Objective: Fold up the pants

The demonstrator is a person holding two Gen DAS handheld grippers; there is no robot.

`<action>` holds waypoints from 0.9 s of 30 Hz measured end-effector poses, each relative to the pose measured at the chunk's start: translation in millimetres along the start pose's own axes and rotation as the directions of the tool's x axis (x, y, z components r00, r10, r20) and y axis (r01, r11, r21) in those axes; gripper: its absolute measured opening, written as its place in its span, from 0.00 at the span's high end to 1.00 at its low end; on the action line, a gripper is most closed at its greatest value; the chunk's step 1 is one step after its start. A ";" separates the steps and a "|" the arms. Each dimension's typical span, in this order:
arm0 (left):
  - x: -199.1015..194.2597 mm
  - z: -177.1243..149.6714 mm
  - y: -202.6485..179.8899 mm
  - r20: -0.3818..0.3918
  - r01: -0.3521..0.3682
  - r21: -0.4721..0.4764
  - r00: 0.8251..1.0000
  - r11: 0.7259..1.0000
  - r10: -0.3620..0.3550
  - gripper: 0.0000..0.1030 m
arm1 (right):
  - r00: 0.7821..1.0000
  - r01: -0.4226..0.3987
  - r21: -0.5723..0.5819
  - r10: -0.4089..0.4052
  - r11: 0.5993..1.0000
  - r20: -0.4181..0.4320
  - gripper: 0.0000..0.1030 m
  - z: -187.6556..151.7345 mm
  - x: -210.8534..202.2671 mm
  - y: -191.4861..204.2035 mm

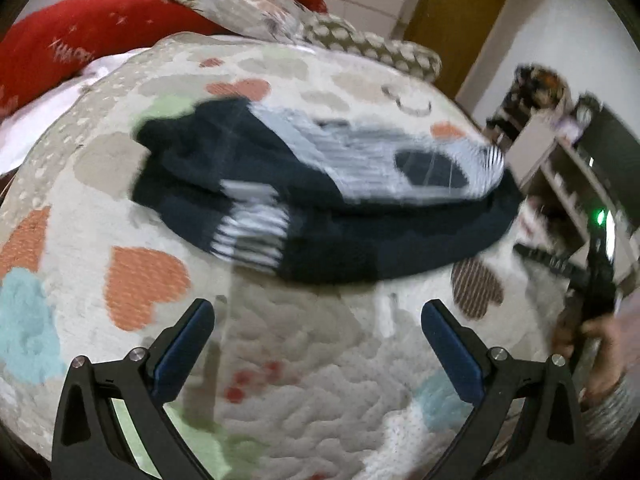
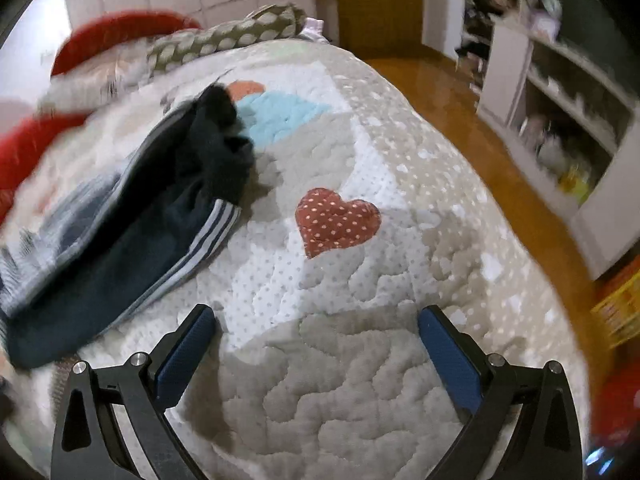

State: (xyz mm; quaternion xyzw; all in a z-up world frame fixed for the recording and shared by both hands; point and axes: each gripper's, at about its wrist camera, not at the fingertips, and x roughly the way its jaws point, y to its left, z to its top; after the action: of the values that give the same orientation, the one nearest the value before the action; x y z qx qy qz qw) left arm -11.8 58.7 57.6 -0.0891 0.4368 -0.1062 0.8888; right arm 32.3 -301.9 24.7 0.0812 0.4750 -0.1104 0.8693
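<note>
Your left gripper (image 1: 318, 316) is spread wide over the quilt (image 1: 304, 380), nothing between its pads. Your right gripper (image 2: 316, 322) is equally spread and empty. Beyond them the dark pants (image 1: 320, 236) lie crumpled mid-bed, apparently partly inside out, though blur hides detail. Farther back sit red pillows (image 1: 84, 36).

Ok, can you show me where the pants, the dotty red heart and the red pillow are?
pants (image 1: 320, 236): left wrist view, dark navy middle.
dotty red heart (image 2: 336, 220): right wrist view, centre of the patch.
red pillow (image 1: 80, 36): left wrist view, its broad top.
</note>
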 end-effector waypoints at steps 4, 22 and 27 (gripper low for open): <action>-10.0 28.0 24.0 0.004 0.107 -0.093 0.994 0.990 -0.107 0.00 | 0.994 -0.101 0.051 0.099 0.994 0.036 0.15 10.0 -25.8 2.7; 55.3 46.1 5.4 -0.162 0.367 -0.336 0.885 0.867 -0.437 0.30 | 0.822 -0.515 0.187 0.544 0.836 -0.166 0.84 48.5 29.3 106.2; 73.2 54.3 1.9 -0.150 0.372 -0.354 0.883 0.858 -0.445 0.30 | 0.806 -0.562 0.178 0.583 0.808 -0.100 0.94 57.8 12.0 98.4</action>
State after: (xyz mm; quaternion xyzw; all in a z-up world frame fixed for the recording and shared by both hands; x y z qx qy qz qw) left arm 75.2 44.6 34.3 -0.3083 0.5173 -0.2319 0.7639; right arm 111.7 -222.9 49.1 0.2896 0.4831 0.1307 0.8159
